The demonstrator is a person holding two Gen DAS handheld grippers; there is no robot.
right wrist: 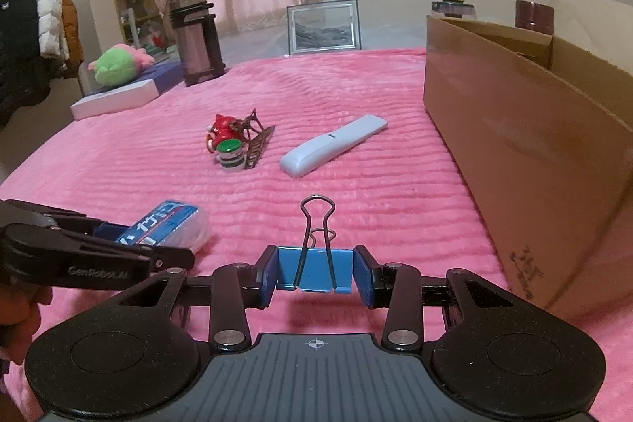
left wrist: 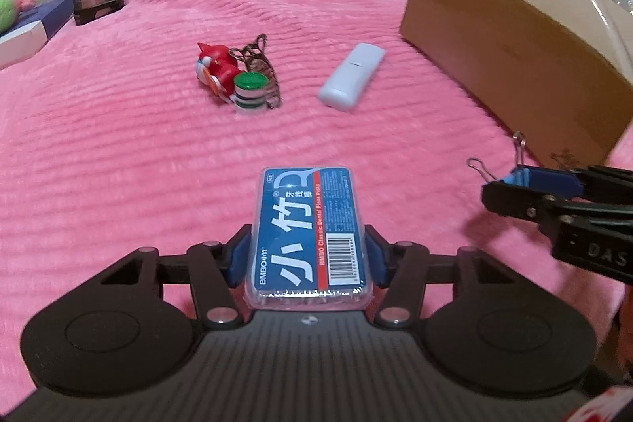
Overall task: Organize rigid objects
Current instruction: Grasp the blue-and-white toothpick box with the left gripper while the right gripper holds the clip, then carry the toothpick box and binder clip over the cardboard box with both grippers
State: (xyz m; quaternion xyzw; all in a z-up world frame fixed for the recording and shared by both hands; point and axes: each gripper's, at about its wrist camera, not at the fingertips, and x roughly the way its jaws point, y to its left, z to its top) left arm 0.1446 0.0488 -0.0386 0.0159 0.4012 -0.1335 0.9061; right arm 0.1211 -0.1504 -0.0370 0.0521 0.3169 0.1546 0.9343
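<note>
The left claw [left wrist: 308, 256] pinches a blue plastic floss-pick box [left wrist: 306, 230] by its long sides; the right claw [right wrist: 314, 277] clamps a blue metal binder clip [right wrist: 314, 269], both seemingly bound for the open brown cardboard box [right wrist: 526, 129].

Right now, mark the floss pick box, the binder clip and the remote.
floss pick box [left wrist: 306, 236], left wrist view, middle of its blue label.
binder clip [right wrist: 316, 269], right wrist view, blue body between the claw pads.
remote [right wrist: 332, 145], right wrist view, middle of its back.

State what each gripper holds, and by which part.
Left gripper: floss box, gripped across its long sides. Right gripper: blue binder clip, gripped by the ends of its body.
</note>
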